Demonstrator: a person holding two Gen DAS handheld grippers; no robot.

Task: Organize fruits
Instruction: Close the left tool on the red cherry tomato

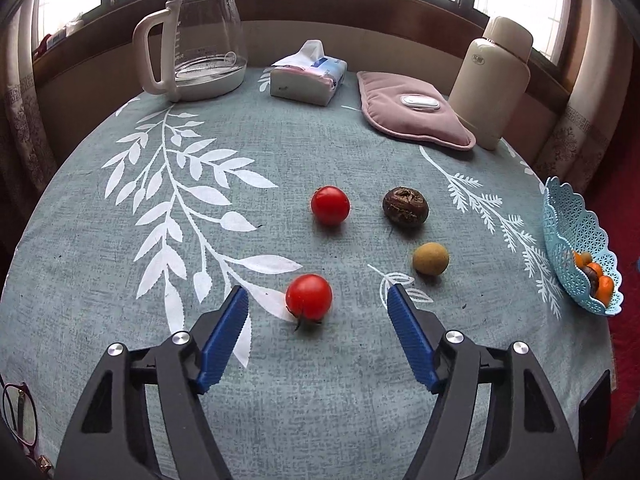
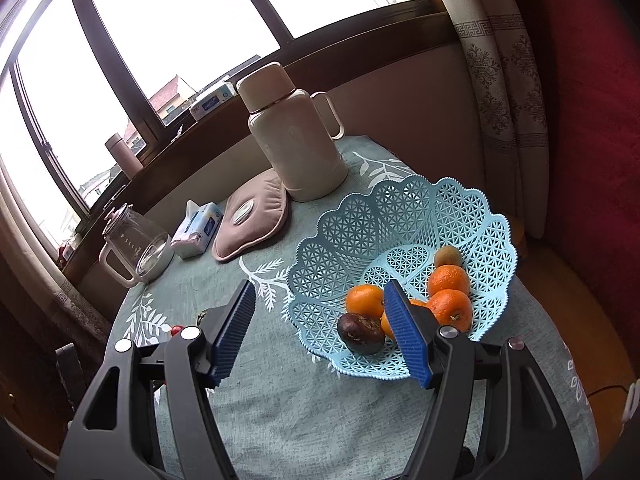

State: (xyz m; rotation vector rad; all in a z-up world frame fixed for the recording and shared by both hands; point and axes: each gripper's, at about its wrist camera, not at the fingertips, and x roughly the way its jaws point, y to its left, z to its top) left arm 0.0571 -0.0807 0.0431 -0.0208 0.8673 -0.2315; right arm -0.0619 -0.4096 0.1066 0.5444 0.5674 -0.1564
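Observation:
In the left wrist view, my left gripper (image 1: pixel 316 296) stands open just above the teal tablecloth, with a red tomato (image 1: pixel 309 295) between its blue fingers and clear gaps on both sides. A second tomato (image 1: pixel 330 205), a dark wrinkled passion fruit (image 1: pixel 405 205) and a small tan round fruit (image 1: pixel 431 259) lie farther out. The light blue lattice basket (image 1: pixel 560 224) sits at the right edge. In the right wrist view, my right gripper (image 2: pixel 320 294) hangs open and empty at the near rim of the basket (image 2: pixel 400 208), which holds several oranges (image 2: pixel 365 300), a passion fruit (image 2: pixel 361 333) and a kiwi (image 2: pixel 447 256).
At the back of the table (image 1: pixel 280 152) stand a glass kettle (image 1: pixel 196 40), a tissue pack (image 1: pixel 308 74), a pink heat pad (image 1: pixel 412 108) and a cream flask (image 1: pixel 494 80). Glasses (image 1: pixel 18 420) lie at the near left edge. A window and sill run behind; a red seat (image 2: pixel 592 120) is on the right.

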